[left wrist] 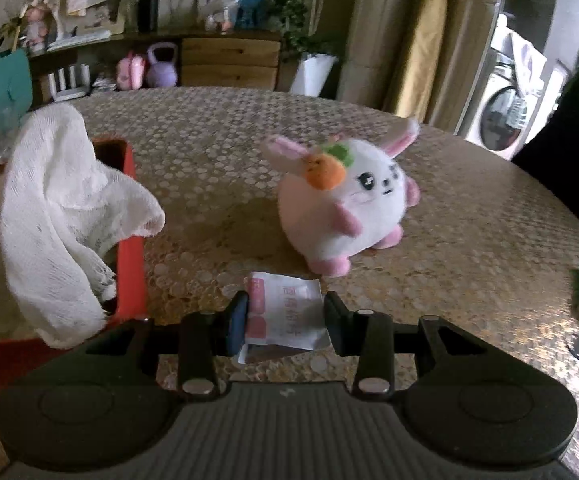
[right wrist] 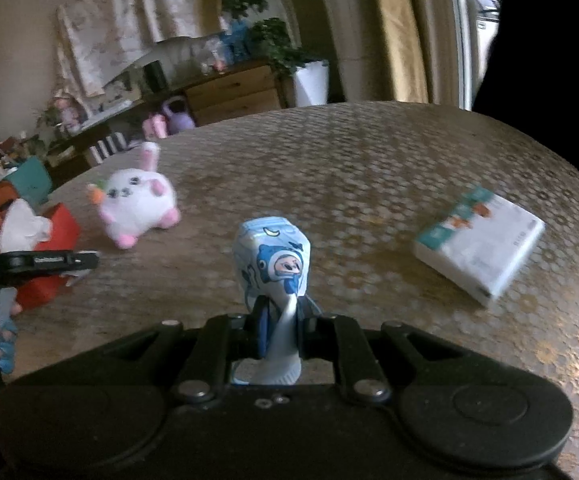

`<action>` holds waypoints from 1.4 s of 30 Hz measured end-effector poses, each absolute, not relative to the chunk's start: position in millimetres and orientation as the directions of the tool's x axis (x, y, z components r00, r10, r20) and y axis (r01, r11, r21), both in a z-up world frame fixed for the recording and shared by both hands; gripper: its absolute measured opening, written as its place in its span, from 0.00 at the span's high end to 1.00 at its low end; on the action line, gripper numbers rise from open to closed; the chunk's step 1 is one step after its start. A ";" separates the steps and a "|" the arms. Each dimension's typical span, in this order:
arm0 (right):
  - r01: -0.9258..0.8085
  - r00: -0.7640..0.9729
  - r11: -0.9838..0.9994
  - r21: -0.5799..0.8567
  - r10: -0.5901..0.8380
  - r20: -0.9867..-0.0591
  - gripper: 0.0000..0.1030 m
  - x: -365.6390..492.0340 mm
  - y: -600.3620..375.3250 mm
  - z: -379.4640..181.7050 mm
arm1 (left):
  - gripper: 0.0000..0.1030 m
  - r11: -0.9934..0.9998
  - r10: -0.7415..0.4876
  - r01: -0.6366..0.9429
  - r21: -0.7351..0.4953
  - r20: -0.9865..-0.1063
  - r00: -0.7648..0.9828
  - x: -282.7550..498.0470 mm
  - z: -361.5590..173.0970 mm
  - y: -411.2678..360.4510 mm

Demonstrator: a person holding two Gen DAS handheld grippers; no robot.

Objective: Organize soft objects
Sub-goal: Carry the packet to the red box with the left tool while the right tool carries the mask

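red box holds white cloth; both grippers carry small packets

at the left edge of the round table (left wrist: pixel 469 208), covered in a beige honeycomb-patterned cloth, stands an open red rectangular box (left wrist: pixel 131 248). a white loosely woven gauze cloth (left wrist: pixel 53 208) lies in it, bunched up and spilling over the near rim, with one corner hanging out toward the table. what else is in the box cannot be told; the cloth hides the inside. the right wrist view shows the same red box (right wrist: pixel 59 224) with the cloth (right wrist: pixel 25 224) heaped on top.

the left gripper (left wrist: pixel 285 316) has its jaws partly closed on a flat white sachet with pink printing (left wrist: pixel 285 312), which sits between the pads, held just above the table right beside the box.

the right gripper (right wrist: pixel 281 320) is clamped tight on the pinched lower end of a small soft white-and-blue pack with a cartoon figure (right wrist: pixel 271 256), which stands up beyond the fingertips.

a round white plush rabbit with pink ears and feet and an orange carrot on its head (left wrist: pixel 341 204) sits on the table, past the sachet and apart from the box. a white rectangular tissue pack with green and orange print (right wrist: pixel 479 244) lies on the table off to the right, well apart from everything else.
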State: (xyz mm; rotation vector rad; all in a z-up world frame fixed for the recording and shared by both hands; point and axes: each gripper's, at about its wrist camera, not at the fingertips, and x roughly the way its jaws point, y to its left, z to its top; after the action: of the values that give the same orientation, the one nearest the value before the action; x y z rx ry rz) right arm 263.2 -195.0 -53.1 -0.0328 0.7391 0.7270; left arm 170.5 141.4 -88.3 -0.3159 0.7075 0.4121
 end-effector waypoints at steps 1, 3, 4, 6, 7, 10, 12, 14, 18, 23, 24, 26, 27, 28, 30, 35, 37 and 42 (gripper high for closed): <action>-0.624 0.504 0.751 0.218 0.600 -0.621 0.88 259.7 -190.6 -49.9 | 0.61 0.877 0.251 -0.459 -0.143 -0.678 0.691 168.2 -84.7 141.1; -0.647 0.495 0.732 0.213 0.616 -0.612 0.88 252.2 -180.1 -41.8 | 0.61 0.884 0.236 -0.443 -0.152 -0.672 0.702 163.8 -77.9 140.2; -0.658 0.491 0.723 0.212 0.625 -0.607 0.88 248.2 -174.3 -37.4 | 0.61 0.887 0.230 -0.435 -0.155 -0.668 0.708 160.4 -73.6 140.8; -0.680 0.477 0.701 0.215 0.645 -0.597 0.88 240.4 -163.3 -28.4 | 0.61 0.888 0.218 -0.428 -0.167 -0.666 0.713 154.0 -66.3 141.2; -0.690 0.469 0.691 0.218 0.655 -0.592 0.88 236.8 -157.6 -23.9 | 0.61 0.889 0.212 -0.425 -0.173 -0.665 0.716 151.5 -62.6 143.0; -0.721 0.452 0.660 0.211 0.679 -0.579 0.88 225.2 -139.2 -10.2 | 0.61 0.890 0.202 -0.417 -0.185 -0.660 0.724 140.4 -50.5 149.7; -0.741 0.439 0.638 0.209 0.696 -0.568 0.88 217.0 -126.6 -0.2 | 0.61 0.891 0.198 -0.412 -0.190 -0.655 0.729 132.6 -43.6 154.0; -0.758 0.428 0.619 0.204 0.709 -0.560 0.88 209.6 -114.0 8.1 | 0.61 0.894 0.200 -0.407 -0.186 -0.648 0.735 123.8 -34.9 158.6; -0.791 0.402 0.579 0.200 0.737 -0.543 0.88 194.8 -87.5 23.8 | 0.61 0.896 0.206 -0.403 -0.187 -0.630 0.749 104.0 -19.0 171.7; -0.834 0.374 0.526 0.170 0.763 -0.528 0.88 172.5 -50.6 40.5 | 0.61 0.896 0.230 -0.408 -0.175 -0.604 0.763 80.0 -1.9 194.5; -0.842 0.370 0.515 0.160 0.767 -0.525 0.88 168.0 -42.6 43.7 | 0.61 0.895 0.235 -0.411 -0.173 -0.601 0.764 74.7 1.5 200.2; -0.858 0.358 0.494 0.143 0.773 -0.524 0.88 159.6 -28.1 49.0 | 0.61 0.891 0.244 -0.419 -0.173 -0.595 0.765 66.1 7.7 213.3; -0.865 0.349 0.482 0.139 0.777 -0.523 0.88 155.8 -20.6 51.3 | 0.61 0.890 0.250 -0.423 -0.171 -0.593 0.765 62.7 9.9 219.7; -0.870 0.343 0.474 0.135 0.780 -0.524 0.88 152.3 -13.8 53.4 | 0.61 0.888 0.257 -0.428 -0.169 -0.590 0.766 58.9 12.8 226.3; -0.880 0.333 0.459 0.125 0.782 -0.528 0.88 148.5 2.3 55.9 | 0.61 0.885 0.270 -0.437 -0.162 -0.585 0.765 51.6 17.7 239.7; -0.897 0.303 0.427 0.113 0.781 -0.546 0.88 140.7 40.6 56.2 | 0.61 0.873 0.304 -0.466 -0.143 -0.586 0.751 41.1 23.9 272.4; -0.903 0.293 0.416 0.104 0.777 -0.557 0.88 137.4 56.9 54.5 | 0.61 0.870 0.315 -0.475 -0.133 -0.591 0.743 40.9 24.8 286.1; -0.928 0.271 0.369 0.052 0.763 -0.587 0.88 129.7 93.7 47.0 | 0.61 0.858 0.347 -0.502 -0.106 -0.601 0.720 50.7 22.9 316.2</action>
State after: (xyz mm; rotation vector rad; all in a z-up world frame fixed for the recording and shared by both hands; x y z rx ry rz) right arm 129.7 93.7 47.0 -0.3304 0.5816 1.1670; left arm 50.7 316.2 22.9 -0.2712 0.6053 0.4756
